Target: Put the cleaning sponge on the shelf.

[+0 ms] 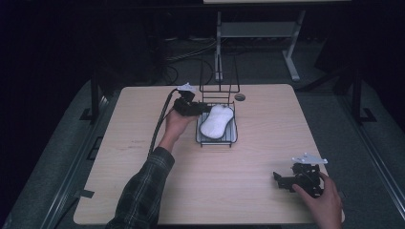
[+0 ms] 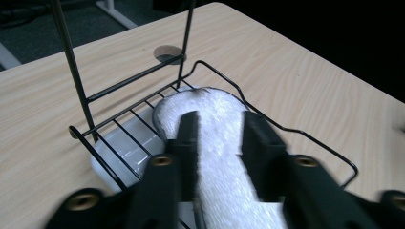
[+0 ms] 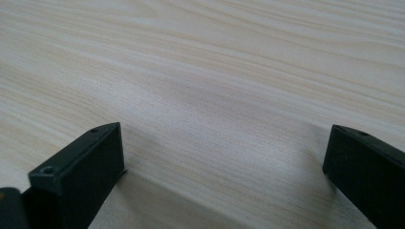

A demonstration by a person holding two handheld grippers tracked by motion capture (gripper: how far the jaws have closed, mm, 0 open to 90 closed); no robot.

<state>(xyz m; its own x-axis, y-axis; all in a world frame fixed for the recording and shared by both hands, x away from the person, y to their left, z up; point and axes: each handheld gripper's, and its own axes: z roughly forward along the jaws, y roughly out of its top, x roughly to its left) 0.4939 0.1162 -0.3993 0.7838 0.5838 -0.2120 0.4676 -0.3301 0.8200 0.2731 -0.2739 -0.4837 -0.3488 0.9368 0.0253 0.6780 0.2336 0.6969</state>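
White fuzzy insole-shaped pad (image 2: 217, 143), rounded ends, narrow waist, lying flat in black wire rack (image 2: 296, 131) over pale tray (image 2: 126, 148), far centre of counter (image 1: 248, 157). Left gripper (image 2: 217, 126) spread astride pad, not pinching. Right gripper (image 3: 224, 157) spread wide over bare counter.

Left tool (image 2: 217, 131) hides the white cloth's (image 2: 215, 109) near end.

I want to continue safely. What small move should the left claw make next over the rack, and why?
Probably lift the left claw straight up: its jaws stand apart over the white insole, which already lies in the wire rack. The right claw rests apart on the table.
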